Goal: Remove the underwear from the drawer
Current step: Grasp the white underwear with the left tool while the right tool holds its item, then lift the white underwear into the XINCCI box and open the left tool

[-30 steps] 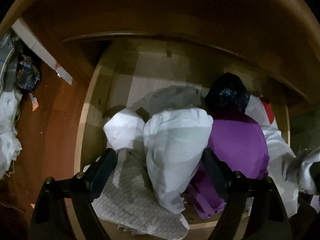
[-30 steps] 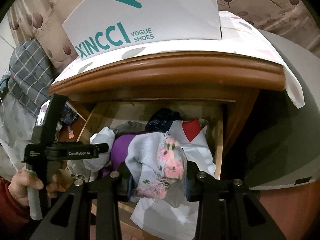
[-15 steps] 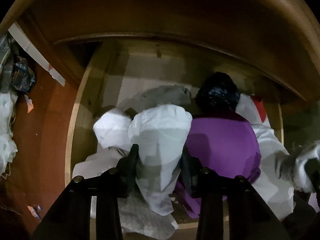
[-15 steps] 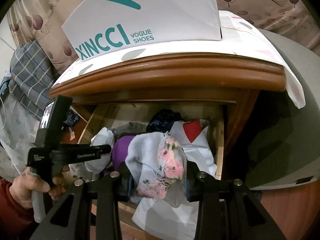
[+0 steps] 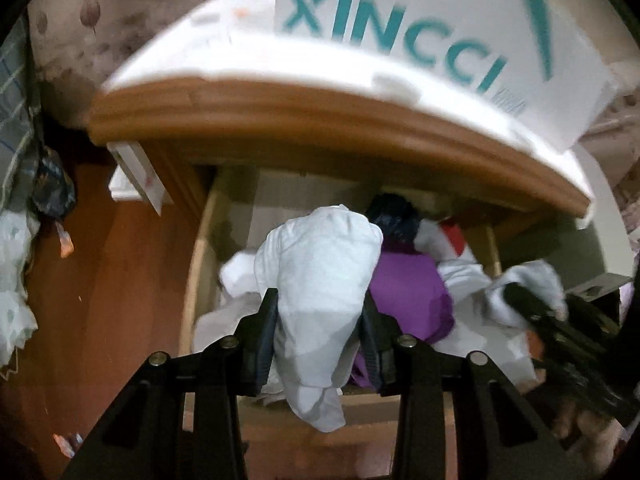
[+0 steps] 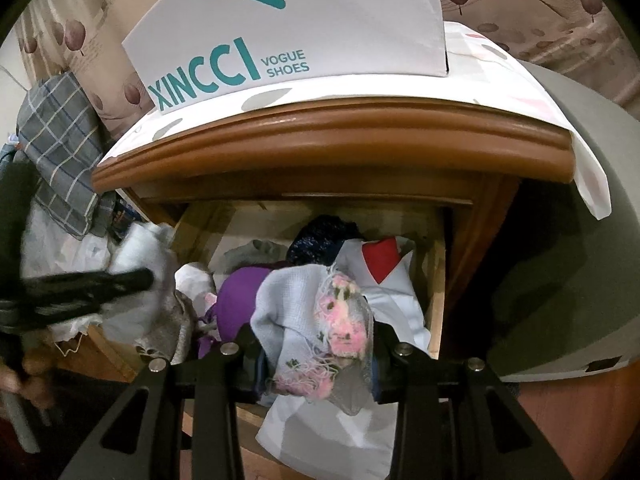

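Note:
The open wooden drawer (image 5: pixel 199 268) holds a heap of clothes: a purple piece (image 5: pixel 408 288), a black bundle (image 6: pixel 320 236) and a white-and-red garment (image 6: pixel 384 276). My left gripper (image 5: pixel 318 300) is shut on a white piece of underwear (image 5: pixel 320 256), which hangs raised above the drawer's front. In the right wrist view this gripper (image 6: pixel 120 282) shows blurred at the left, with the white cloth (image 6: pixel 136 256). My right gripper (image 6: pixel 314 336) is shut on a pale blue knitted garment with pink trim (image 6: pixel 304 304), held over the drawer's front; it also shows in the left wrist view (image 5: pixel 532 304).
A white shoe box (image 6: pixel 288 28) stands on the cloth-covered top of the wooden nightstand (image 6: pixel 320 132), which overhangs the drawer. Plaid fabric (image 6: pixel 60 140) and bags lie to the left on the reddish floor (image 5: pixel 100 280). A grey padded surface (image 6: pixel 560 240) is at the right.
The left gripper's jaws closed on the white underwear, then rose with it, so the nightstand top and box came into view. The right gripper stayed still with its garment.

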Motion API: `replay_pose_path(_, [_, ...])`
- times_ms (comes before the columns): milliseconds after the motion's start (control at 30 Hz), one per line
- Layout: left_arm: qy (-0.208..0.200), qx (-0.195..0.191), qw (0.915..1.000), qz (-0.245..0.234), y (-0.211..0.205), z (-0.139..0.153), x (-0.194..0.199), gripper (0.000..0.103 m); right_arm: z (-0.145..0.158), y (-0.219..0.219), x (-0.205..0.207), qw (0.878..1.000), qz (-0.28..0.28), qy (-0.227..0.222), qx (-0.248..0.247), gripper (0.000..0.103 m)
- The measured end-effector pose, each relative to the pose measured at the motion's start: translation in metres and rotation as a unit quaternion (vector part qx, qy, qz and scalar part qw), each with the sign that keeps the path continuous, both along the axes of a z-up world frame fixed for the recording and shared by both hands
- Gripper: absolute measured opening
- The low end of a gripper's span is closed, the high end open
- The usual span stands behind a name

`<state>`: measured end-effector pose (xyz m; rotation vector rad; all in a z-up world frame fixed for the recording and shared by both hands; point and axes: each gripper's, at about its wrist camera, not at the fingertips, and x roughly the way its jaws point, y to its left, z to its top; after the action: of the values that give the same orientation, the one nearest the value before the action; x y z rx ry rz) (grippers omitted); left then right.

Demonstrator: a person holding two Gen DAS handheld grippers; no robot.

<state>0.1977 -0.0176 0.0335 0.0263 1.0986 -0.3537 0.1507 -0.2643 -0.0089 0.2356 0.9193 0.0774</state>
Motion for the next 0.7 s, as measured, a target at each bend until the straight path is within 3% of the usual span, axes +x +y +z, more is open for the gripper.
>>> replay_pose_path(333, [-0.088,0.002,0.9958,-0.025,0.019,0.090,0.004,0.034,-0.003,0.003,0.001,1.000,0.000,0.006,-0.021,0.036])
replay_pose_path(700, [-0.183,-0.022,0.9818,-0.045,0.004,0.206,0.066,0.034,-0.005,0.001,0.002,1.000,-0.002,0.011,-0.021,0.036])
